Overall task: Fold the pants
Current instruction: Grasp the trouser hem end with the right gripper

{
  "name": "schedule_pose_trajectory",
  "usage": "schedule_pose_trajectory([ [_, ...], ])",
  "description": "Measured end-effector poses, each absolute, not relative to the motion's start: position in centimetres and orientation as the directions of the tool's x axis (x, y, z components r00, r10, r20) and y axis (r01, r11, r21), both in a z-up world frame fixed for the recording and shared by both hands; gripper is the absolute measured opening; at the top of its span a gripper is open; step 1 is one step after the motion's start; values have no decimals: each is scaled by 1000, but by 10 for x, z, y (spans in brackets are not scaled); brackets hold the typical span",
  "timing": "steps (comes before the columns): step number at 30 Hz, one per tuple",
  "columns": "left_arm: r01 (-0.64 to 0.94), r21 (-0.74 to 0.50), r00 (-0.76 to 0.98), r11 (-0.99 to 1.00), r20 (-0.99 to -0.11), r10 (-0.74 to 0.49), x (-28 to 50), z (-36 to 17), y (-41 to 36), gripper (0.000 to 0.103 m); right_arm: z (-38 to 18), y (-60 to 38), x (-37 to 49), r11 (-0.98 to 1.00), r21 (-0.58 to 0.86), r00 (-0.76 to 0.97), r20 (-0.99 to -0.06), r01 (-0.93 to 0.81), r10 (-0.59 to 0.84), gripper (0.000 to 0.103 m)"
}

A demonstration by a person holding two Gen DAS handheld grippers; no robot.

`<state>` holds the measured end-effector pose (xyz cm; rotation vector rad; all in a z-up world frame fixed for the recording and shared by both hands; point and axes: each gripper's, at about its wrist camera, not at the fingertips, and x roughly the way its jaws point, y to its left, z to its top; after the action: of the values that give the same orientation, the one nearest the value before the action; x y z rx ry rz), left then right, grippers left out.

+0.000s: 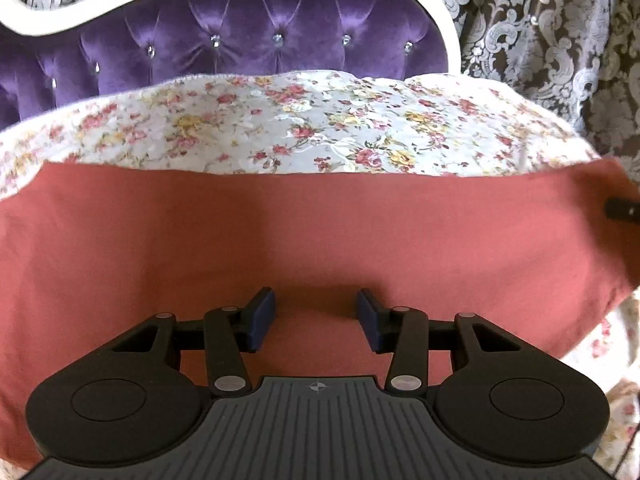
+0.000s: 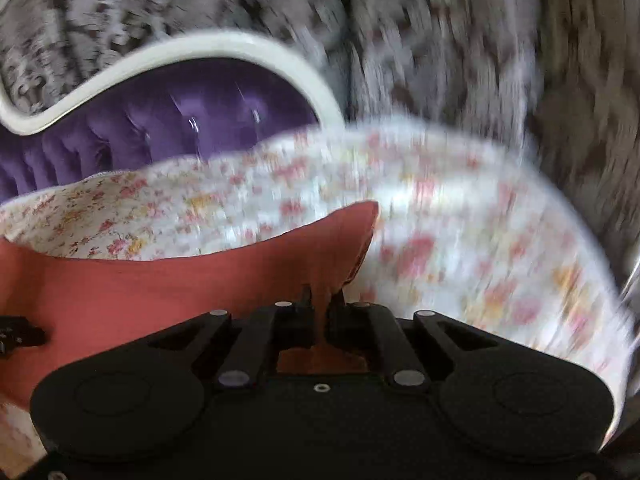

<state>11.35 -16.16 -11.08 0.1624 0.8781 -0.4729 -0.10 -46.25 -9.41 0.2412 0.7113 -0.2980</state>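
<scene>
The pants are a flat band of rust-red cloth lying across a floral bed cover. My left gripper hovers just over the cloth near its front edge, jaws wide open and empty. In the right wrist view my right gripper is shut on the right end of the pants, and the cloth is pinched and lifted into a peak between the fingers. That view is motion-blurred. A tip of the right gripper shows at the right edge of the left wrist view.
The floral bed cover spreads beyond the pants. A purple tufted headboard with a white frame stands behind it. A grey patterned curtain hangs at the right. The bed's right edge drops off near my right gripper.
</scene>
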Motion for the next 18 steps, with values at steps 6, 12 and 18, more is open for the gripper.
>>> schedule_pose_trajectory([
  [6,479,59,601,876,-749,-279,96,-92,-129,44,-118,-443,9,928,-29,647,-709,371,-280,32],
  [12,291,146,708,946,-698,-110,98,-74,-24,44,-119,-449,12,915,31,648,-715,402,-260,32],
  [18,180,98,592,979,-805,-28,101,-108,55,44,-118,-461,5,890,133,661,-719,437,-217,32],
])
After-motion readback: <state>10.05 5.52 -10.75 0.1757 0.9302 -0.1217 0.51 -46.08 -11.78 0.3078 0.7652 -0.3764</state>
